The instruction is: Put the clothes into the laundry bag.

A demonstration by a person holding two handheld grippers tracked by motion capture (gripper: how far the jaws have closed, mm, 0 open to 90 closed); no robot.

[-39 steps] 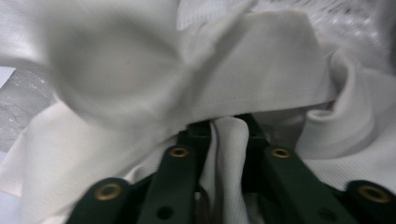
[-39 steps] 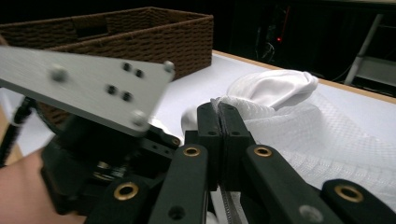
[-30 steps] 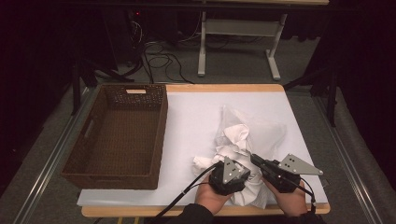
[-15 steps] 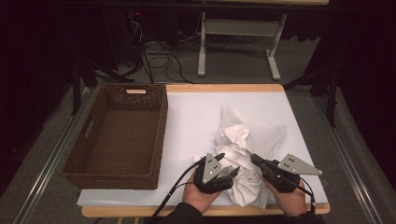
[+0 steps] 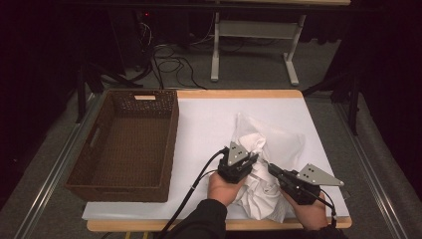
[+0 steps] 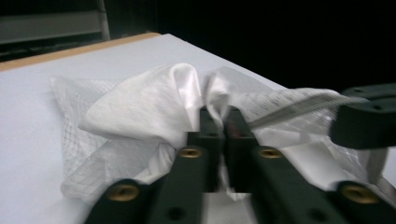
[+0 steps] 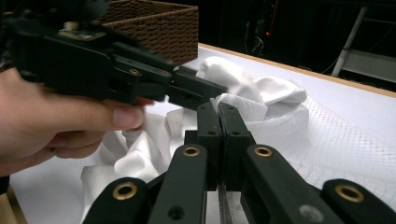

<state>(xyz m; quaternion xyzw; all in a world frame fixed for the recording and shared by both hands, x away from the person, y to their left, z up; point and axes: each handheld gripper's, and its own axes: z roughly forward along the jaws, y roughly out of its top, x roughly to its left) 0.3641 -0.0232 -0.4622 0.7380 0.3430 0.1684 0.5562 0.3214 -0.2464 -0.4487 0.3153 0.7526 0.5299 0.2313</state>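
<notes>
Both forearms in from the table's near edge, hands low over its near right part. Left gripper aimed away and slightly right, grey plate up; jaws just snapped closed, now pinching a fold of the white cloth, seen clearly in the left gripper view. Right gripper aimed left and away toward the left one, plate roughly level; jaws pressed together on the edge of the white mesh bag, mesh strip between them in the right gripper view. Tips of the two grippers just beside each other. Bag lying flat near the right edge, long axis running from near edge to far edge, cloth bunched at its near end, partly inside the mesh. Wicker basket along the left edge, well apart
</notes>
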